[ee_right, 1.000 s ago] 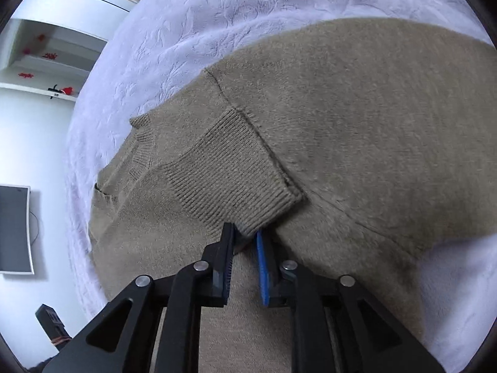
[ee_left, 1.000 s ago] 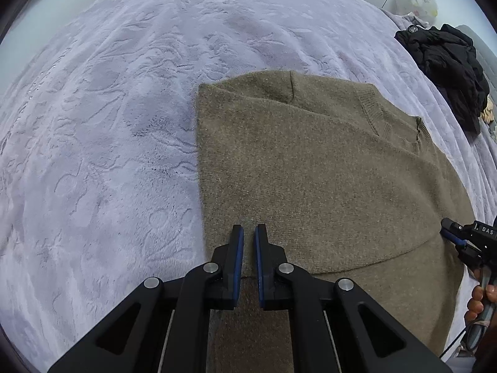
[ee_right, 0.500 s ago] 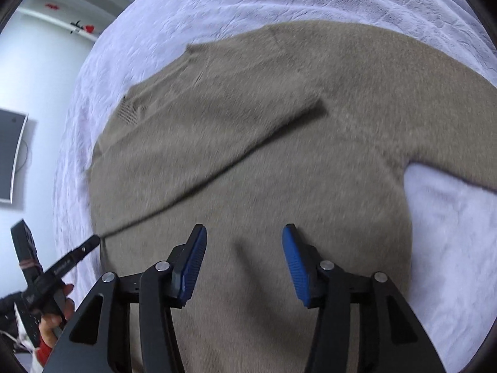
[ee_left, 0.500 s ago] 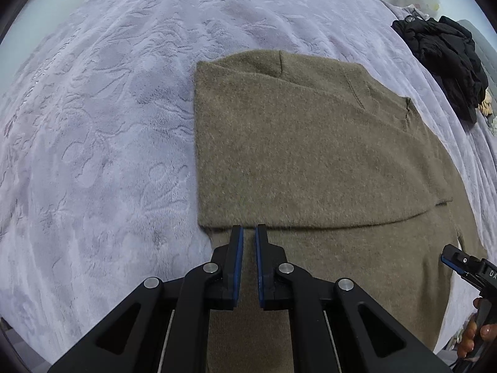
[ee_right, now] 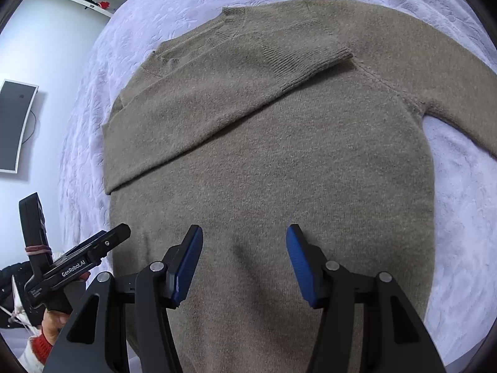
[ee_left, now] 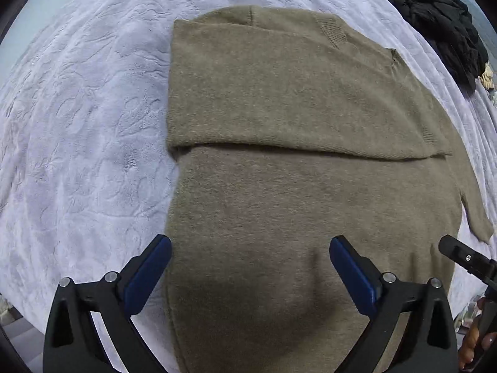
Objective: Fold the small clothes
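Observation:
An olive-brown knit sweater [ee_left: 295, 186] lies flat on a lilac textured bedspread [ee_left: 77, 124]. One sleeve [ee_left: 279, 99] is folded across its chest, cuff [ee_right: 310, 62] near the far shoulder; the other sleeve [ee_right: 459, 93] stretches out to the right. My left gripper [ee_left: 250, 258] is open and empty above the lower body of the sweater. My right gripper [ee_right: 244, 248] is open and empty above the sweater's lower body [ee_right: 279, 186]. The left gripper also shows at the left edge of the right wrist view [ee_right: 77, 258].
A heap of black clothing [ee_left: 441, 21] lies on the bed at the far right. A dark monitor [ee_right: 15, 124] hangs on the white wall beyond the bed's edge. A white shelf with red ornaments [ee_right: 93, 0] is on the wall.
Both grippers opened and let go of the folded sleeve, which now lies across the chest. Both have pulled back toward the sweater's hem.

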### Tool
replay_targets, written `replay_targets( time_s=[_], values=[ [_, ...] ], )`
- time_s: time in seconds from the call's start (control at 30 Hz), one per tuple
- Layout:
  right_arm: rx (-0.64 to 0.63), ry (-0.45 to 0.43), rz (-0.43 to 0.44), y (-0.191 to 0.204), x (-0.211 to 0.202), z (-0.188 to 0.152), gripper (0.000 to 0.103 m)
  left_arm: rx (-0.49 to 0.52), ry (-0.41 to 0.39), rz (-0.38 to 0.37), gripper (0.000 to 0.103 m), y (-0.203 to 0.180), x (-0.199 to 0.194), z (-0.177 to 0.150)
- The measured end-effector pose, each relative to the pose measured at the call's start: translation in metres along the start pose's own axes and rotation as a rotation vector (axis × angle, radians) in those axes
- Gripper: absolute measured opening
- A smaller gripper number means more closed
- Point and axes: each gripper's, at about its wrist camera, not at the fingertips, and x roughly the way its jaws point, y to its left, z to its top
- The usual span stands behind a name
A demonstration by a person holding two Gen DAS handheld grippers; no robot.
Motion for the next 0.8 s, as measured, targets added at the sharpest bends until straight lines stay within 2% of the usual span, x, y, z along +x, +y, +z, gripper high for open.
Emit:
replay_targets(
  time_s=[0.13, 0.27, 0.33, 0.5, 0.8],
  values=[
    [-0.007, -0.003, -0.002, -0.001, -0.006, 0.0, 0.06, 0.007, 0.01, -0.01, 0.102, -0.01, -0.002, 0.003],
    [-0.001, -0.015, -0.005, -0.007, -0.014, 0.001, 0.062, 0.034, 0.011, 0.016, 0.102, -0.025, -0.005, 0.006],
    [0.007, -0.021, -0.005, -0.012, -0.018, 0.002, 0.065, 0.049, 0.013, 0.03, 0.102, -0.043, -0.001, 0.014],
    [0.033, -0.036, -0.004, -0.031, -0.029, 0.005, 0.065, 0.079, 0.014, 0.039, 0.102, -0.075, 0.0, 0.017],
    [0.118, -0.081, -0.003, -0.084, -0.05, 0.009, 0.065, 0.157, 0.025, 0.047, 0.102, -0.143, 0.016, 0.026]
  ],
)
